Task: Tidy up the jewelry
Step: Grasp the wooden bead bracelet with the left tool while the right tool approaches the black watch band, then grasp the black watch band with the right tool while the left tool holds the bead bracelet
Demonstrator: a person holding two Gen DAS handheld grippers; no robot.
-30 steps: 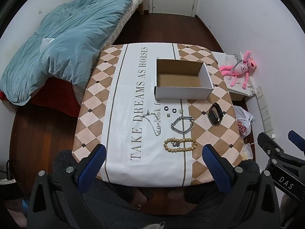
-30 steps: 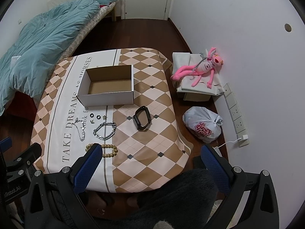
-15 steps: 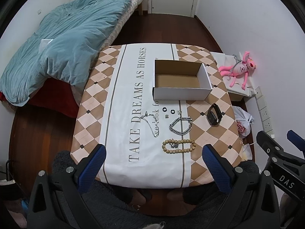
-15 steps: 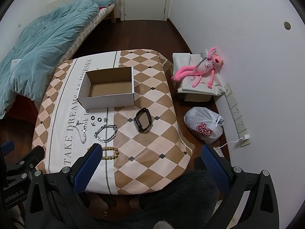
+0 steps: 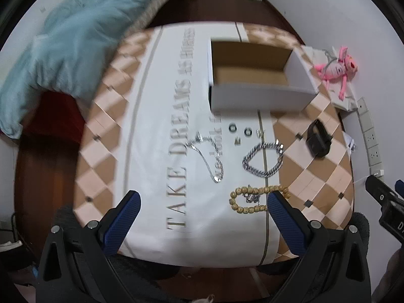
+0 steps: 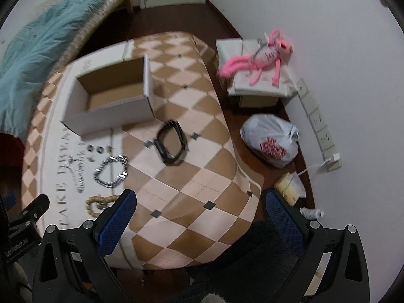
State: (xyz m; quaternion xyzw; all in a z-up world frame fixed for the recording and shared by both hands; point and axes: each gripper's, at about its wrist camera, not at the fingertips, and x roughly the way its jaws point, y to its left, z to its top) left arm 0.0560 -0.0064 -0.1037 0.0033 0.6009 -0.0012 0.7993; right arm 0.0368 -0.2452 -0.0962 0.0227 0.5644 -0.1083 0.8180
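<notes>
Your left gripper [image 5: 202,203] hangs wide apart and holds nothing above the near edge of the tabletop [image 5: 151,151]; your right gripper [image 6: 199,203] is equally wide and bare over the checkered corner. The jewelry lies loose in front of the open box [image 5: 260,75]: a bead bracelet [image 5: 252,200] nearest you, a silver chain bracelet [image 5: 262,159] just beyond it, a thin necklace [image 5: 207,154] to its left, two small rings [image 5: 232,127] near the box, and a black band [image 6: 170,142] apart on the right.
</notes>
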